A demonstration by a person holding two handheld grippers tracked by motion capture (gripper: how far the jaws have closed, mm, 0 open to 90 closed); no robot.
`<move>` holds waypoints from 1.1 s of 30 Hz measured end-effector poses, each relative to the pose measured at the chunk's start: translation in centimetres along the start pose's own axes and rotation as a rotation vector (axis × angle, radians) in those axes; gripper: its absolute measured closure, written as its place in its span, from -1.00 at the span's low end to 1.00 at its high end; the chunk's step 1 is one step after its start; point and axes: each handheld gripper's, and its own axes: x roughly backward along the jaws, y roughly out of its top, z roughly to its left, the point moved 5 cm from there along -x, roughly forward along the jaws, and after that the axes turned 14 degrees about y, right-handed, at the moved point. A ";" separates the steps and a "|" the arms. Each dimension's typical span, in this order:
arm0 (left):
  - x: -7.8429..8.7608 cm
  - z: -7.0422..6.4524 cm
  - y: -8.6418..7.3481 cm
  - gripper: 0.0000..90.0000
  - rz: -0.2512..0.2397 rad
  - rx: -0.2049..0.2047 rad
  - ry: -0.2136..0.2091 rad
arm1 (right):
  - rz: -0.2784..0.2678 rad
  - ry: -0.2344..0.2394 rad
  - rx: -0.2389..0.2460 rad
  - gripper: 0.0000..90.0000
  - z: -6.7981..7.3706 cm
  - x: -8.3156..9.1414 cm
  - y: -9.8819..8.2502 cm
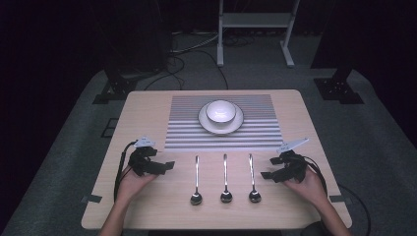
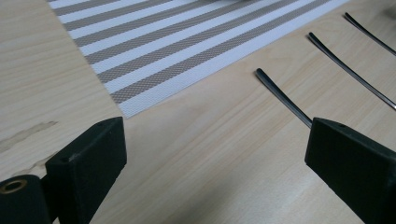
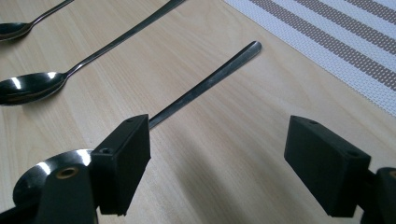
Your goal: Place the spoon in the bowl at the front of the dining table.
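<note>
Flanking three spoons on the counter [image 1: 147, 110]: your left gripper [image 1: 168, 165] beside the left spoon [image 1: 196, 182], right gripper [image 1: 265, 175] beside the right spoon [image 1: 253, 179]. Both jaws spread, gripping nothing.

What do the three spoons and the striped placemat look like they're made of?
Spoons: polished metal, likely stainless steel; the bowls mirror the lights in the right gripper view. Placemat: woven mesh, probably vinyl or plastic; a fine grid weave shows in its grey and white stripes.
</note>
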 end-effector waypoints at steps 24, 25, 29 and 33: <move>-1.1 -6.7 1.7 -0.88 -0.023 -0.126 -0.098 | 0.005 -0.001 0.010 -0.54 0.4 0.0 0.1; -1.1 -6.9 1.8 -0.88 -0.024 -0.128 -0.103 | 0.008 -0.002 0.012 -0.53 0.4 0.0 0.0; -1.3 -7.9 2.0 -0.88 -0.025 -0.144 -0.119 | 0.003 0.002 0.008 -0.54 0.4 0.0 0.0; -1.3 -8.7 2.1 -0.88 -0.024 -0.160 -0.131 | 0.004 0.002 0.006 -0.54 0.4 0.0 0.0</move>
